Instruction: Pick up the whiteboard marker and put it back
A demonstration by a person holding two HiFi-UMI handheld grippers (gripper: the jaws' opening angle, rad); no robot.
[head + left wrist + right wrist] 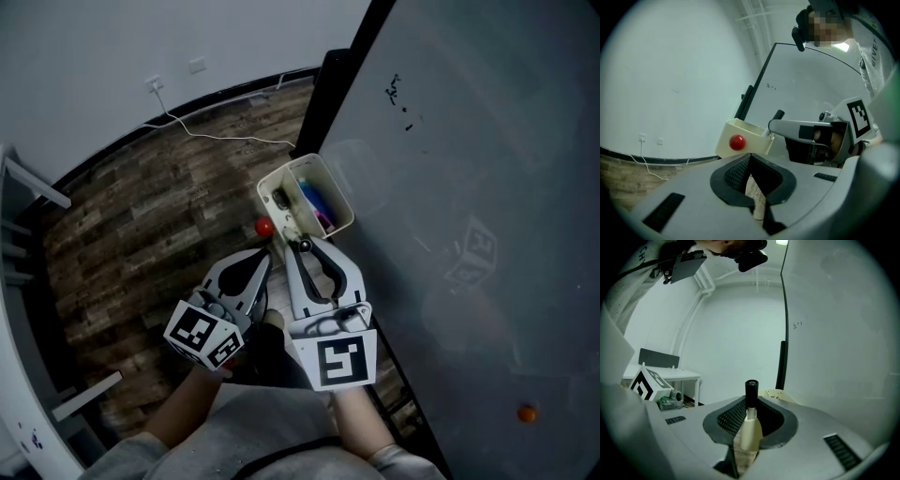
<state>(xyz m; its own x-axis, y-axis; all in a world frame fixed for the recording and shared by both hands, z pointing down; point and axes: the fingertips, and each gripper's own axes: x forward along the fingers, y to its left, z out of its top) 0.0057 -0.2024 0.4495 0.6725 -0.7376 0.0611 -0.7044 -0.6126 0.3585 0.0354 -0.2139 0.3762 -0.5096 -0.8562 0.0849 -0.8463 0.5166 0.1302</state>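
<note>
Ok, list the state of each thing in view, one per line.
right gripper: fingers shut on the whiteboard marker
whiteboard marker: capped, gripped, cap end near the holder
left gripper: fingers together, empty
holder: open-topped, other pens inside
red magnet: stuck on holder's side
whiteboard: mostly clean, few small marks

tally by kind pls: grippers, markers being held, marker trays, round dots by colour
grippers: 2, left gripper and right gripper
held marker: 1
marker tray: 1
red dot: 1
orange dot: 1
total: 6
</note>
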